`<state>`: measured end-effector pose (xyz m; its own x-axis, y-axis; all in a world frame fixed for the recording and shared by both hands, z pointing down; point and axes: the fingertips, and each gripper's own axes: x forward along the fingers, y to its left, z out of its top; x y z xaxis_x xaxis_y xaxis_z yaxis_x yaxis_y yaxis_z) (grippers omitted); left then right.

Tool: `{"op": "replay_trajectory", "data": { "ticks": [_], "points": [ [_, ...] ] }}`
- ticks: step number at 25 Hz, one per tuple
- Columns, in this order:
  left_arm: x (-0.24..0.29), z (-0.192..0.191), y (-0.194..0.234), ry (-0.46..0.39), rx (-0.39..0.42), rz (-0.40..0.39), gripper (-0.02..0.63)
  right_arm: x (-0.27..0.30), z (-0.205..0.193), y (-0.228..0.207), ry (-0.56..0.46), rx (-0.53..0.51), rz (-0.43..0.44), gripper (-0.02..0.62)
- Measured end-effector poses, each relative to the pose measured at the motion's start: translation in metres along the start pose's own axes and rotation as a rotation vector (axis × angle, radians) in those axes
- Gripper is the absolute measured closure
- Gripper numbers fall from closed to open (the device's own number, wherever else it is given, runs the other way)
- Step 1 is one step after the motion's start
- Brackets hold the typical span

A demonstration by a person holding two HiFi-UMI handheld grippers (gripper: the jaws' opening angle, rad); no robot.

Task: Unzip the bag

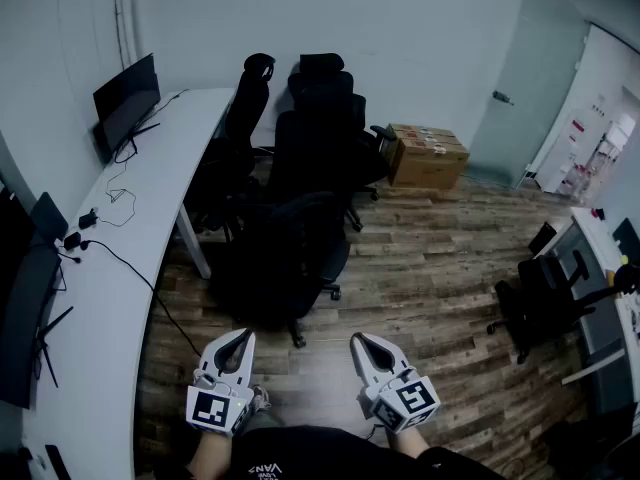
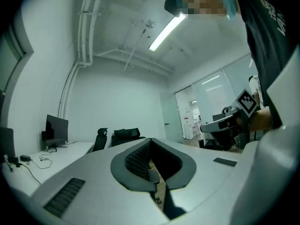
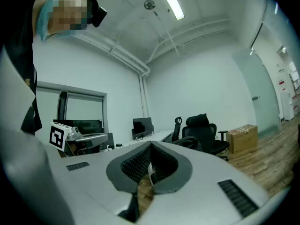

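1. Bag [image 1: 285,253]: black bulk, apparently on the office chair [image 1: 297,330] at frame centre, well apart from both grippers; zip too dark to tell.
2. Left gripper [image 1: 240,340], lower left: jaws pressed together, empty.
3. Right gripper [image 1: 360,343], lower right: likewise closed on nothing.

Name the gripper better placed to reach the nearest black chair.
Left, only slightly: the left gripper sits a little closer to the nearest black chair than the right gripper. Both are shut, empty and short of it.

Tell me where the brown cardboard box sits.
In the head view, the brown cardboard box sits on the wood floor by the far wall, right of the black office chairs.
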<state>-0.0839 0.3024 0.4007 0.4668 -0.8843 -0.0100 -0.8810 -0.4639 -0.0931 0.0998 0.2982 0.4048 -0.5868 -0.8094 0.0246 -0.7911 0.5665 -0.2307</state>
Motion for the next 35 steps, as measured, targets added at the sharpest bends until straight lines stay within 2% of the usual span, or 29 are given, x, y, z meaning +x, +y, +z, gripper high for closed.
{"op": "replay_trajectory", "data": {
  "ticks": [4, 7, 9, 14, 18, 22, 26, 30, 35],
  "points": [
    [0.005, -0.004, 0.016, -0.01, 0.003, -0.011, 0.588, 0.015, -0.012, 0.003, -0.004, -0.015, 0.037, 0.552],
    [0.016, -0.011, 0.027, -0.017, -0.01, -0.054, 0.586, 0.037, -0.011, 0.01, -0.015, 0.044, 0.065, 0.549],
    [0.026, -0.021, 0.038, 0.013, -0.015, -0.088, 0.584, 0.055, -0.015, 0.014, -0.019, 0.055, 0.07, 0.549],
    [0.054, -0.04, 0.076, 0.009, -0.038, -0.176, 0.584, 0.105, -0.022, 0.017, -0.016, 0.049, 0.03, 0.548],
    [0.072, -0.04, 0.115, 0.049, -0.02, -0.216, 0.583, 0.148, -0.028, 0.017, -0.004, 0.06, -0.031, 0.548],
    [0.082, -0.063, 0.149, 0.09, -0.017, -0.28, 0.572, 0.185, -0.039, 0.02, 0.026, 0.077, -0.087, 0.546],
    [0.096, -0.066, 0.176, 0.114, -0.016, -0.296, 0.502, 0.214, -0.056, 0.022, 0.053, 0.076, -0.097, 0.545],
    [0.103, -0.082, 0.194, 0.157, -0.04, -0.305, 0.486, 0.237, -0.068, 0.023, 0.07, 0.086, -0.094, 0.537],
    [0.119, -0.11, 0.206, 0.179, -0.035, -0.318, 0.464, 0.263, -0.074, 0.017, 0.064, 0.126, -0.065, 0.492]
  ]
}}
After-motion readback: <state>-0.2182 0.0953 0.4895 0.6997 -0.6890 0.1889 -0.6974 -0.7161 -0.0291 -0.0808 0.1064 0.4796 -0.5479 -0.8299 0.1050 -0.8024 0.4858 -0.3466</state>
